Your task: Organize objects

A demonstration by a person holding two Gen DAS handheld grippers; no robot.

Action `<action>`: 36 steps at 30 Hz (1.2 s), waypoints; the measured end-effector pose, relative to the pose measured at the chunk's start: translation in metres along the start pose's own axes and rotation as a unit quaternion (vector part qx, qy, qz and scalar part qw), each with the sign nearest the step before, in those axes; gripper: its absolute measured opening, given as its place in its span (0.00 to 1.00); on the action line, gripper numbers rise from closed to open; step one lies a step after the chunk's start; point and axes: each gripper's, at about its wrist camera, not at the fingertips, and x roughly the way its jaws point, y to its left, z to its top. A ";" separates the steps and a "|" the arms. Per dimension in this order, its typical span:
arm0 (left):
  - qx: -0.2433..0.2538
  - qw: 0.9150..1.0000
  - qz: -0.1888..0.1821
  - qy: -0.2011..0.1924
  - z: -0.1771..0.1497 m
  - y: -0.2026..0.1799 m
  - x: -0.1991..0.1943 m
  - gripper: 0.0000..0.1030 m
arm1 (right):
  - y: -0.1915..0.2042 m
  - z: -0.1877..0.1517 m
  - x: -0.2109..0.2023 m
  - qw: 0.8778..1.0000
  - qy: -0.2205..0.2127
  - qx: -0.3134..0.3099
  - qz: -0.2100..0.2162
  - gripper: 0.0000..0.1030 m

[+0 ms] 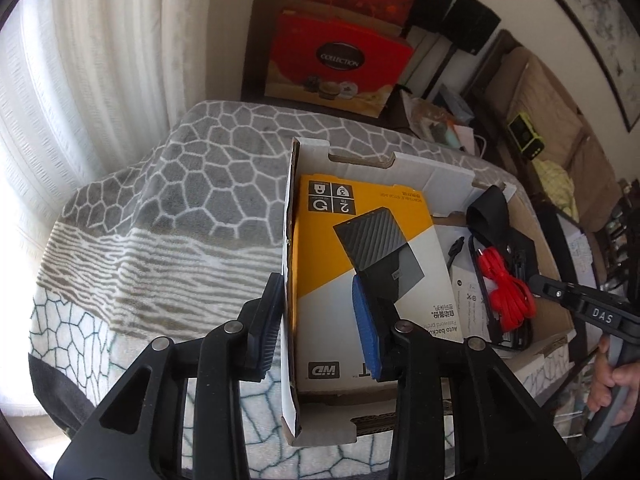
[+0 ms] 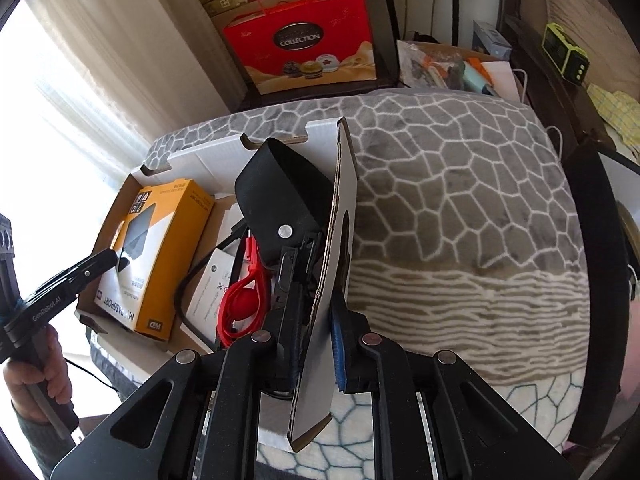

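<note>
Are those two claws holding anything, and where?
Yes: the box. Left claw straddles its left wall; right claw pinches its right wall.

Bench draped in grey blanket (image 1: 208, 168) with white honeycomb pattern, striped band lower down. White curtain (image 1: 100, 60) at left, daylight glowing through — bright. Behind bench, red gift box (image 2: 304, 48) marked COLLECTION, more boxes stacked above. Black speakers (image 1: 460, 4) near cream wall. Framed picture (image 1: 600, 28) at right; sofa (image 1: 548, 120) below, green gadget (image 2: 566, 58) beside it.
</note>
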 end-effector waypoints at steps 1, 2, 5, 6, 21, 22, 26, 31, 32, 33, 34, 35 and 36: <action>0.005 1.000 -0.003 0.001 -0.001 -0.008 0.002 0.31 | -0.008 -0.002 -0.002 1.000 0.001 0.005 -0.003 0.12; 0.009 1.000 -0.006 0.003 -0.003 -0.014 0.004 0.31 | -0.015 -0.004 -0.004 1.000 0.001 0.010 -0.006 0.12; 0.021 1.000 -0.012 0.006 -0.005 -0.033 0.009 0.31 | -0.035 -0.011 -0.009 1.000 0.001 0.022 -0.013 0.12; 0.026 1.000 -0.012 0.006 -0.005 -0.038 0.009 0.31 | -0.040 -0.013 -0.011 1.000 0.000 0.025 -0.014 0.12; 0.055 0.998 -0.006 0.008 -0.020 -0.075 0.014 0.31 | -0.071 -0.030 -0.014 0.998 -0.010 0.050 -0.028 0.12; 0.055 0.998 -0.004 0.007 -0.020 -0.076 0.014 0.31 | -0.070 -0.030 -0.014 0.998 -0.012 0.049 -0.031 0.12; 0.063 0.998 0.003 0.003 -0.021 -0.077 0.014 0.31 | -0.068 -0.032 -0.016 0.998 -0.017 0.036 -0.039 0.15; 0.066 0.996 0.046 -0.037 -0.030 -0.077 -0.008 0.59 | -0.051 -0.037 -0.042 0.992 -0.065 0.002 -0.111 0.39; 0.068 0.995 0.049 -0.046 -0.032 -0.077 -0.014 0.61 | -0.045 -0.039 -0.048 0.989 -0.077 -0.011 -0.124 0.39; 0.070 0.995 0.054 -0.056 -0.034 -0.078 -0.020 0.64 | -0.040 -0.042 -0.052 0.988 -0.088 -0.019 -0.128 0.45; 0.071 0.994 0.057 -0.066 -0.035 -0.080 -0.025 0.67 | -0.036 -0.045 -0.055 0.987 -0.096 -0.023 -0.127 0.50; 0.073 0.993 0.056 -0.075 -0.036 -0.082 -0.030 0.70 | -0.032 -0.048 -0.059 0.987 -0.103 -0.026 -0.123 0.51; 0.074 0.992 0.057 -0.082 -0.039 -0.085 -0.035 0.74 | -0.028 -0.051 -0.060 0.987 -0.108 -0.028 -0.119 0.52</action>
